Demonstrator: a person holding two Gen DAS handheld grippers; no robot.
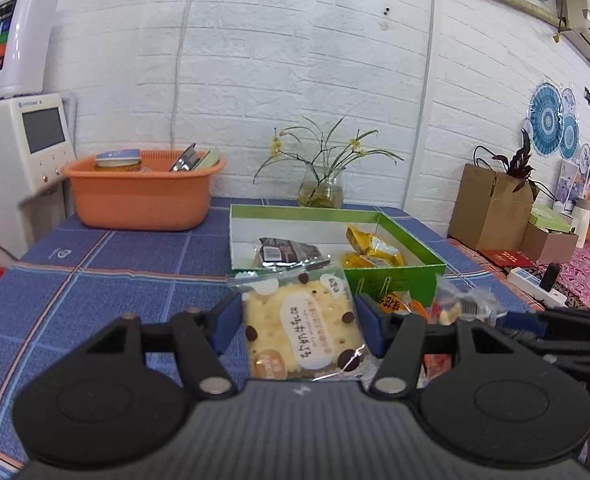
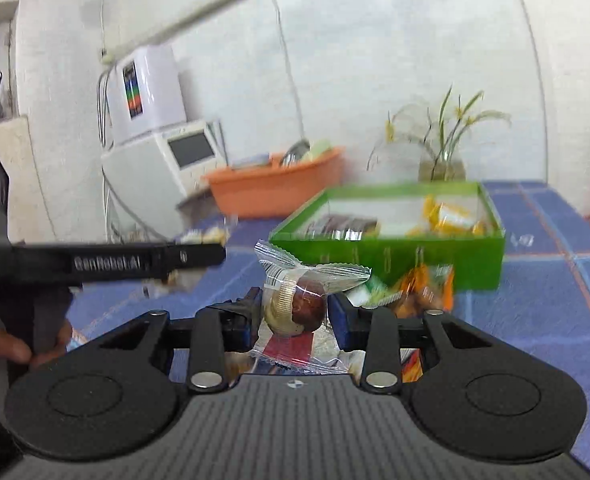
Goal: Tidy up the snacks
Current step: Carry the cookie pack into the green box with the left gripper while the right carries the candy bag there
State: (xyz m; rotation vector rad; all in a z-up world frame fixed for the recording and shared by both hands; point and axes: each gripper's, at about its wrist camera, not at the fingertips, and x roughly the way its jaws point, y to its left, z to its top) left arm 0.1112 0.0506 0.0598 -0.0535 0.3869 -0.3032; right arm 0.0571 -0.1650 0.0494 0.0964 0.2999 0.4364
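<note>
Two wrapped snacks held above the table, the green box waiting behind them.

The left hand-held gripper (image 1: pixel 299 330) is closed partway on a cracker packet (image 1: pixel 301 326), its blue pads pressing the packet's two long edges at lower centre of the left view. The packet looks light, flat and brittle, so an edge grip with little squeeze suits it. The right hand-held gripper (image 2: pixel 295 316) pinches a clear-wrapped round sweet (image 2: pixel 299 308) at lower centre of its view. The film looks slippery and crinkly, and I judge the firm lump inside a better hold than the loose ends. The left view shows the green box (image 1: pixel 395 276) at centre right sharply, with a dark packet (image 1: pixel 287 252) and yellow packets (image 1: pixel 371 250) inside. The right view blurs the box but shows orange packets (image 2: pixel 423 292) lying just in front of it, and a hand (image 2: pixel 3 350) at the left edge.
</note>
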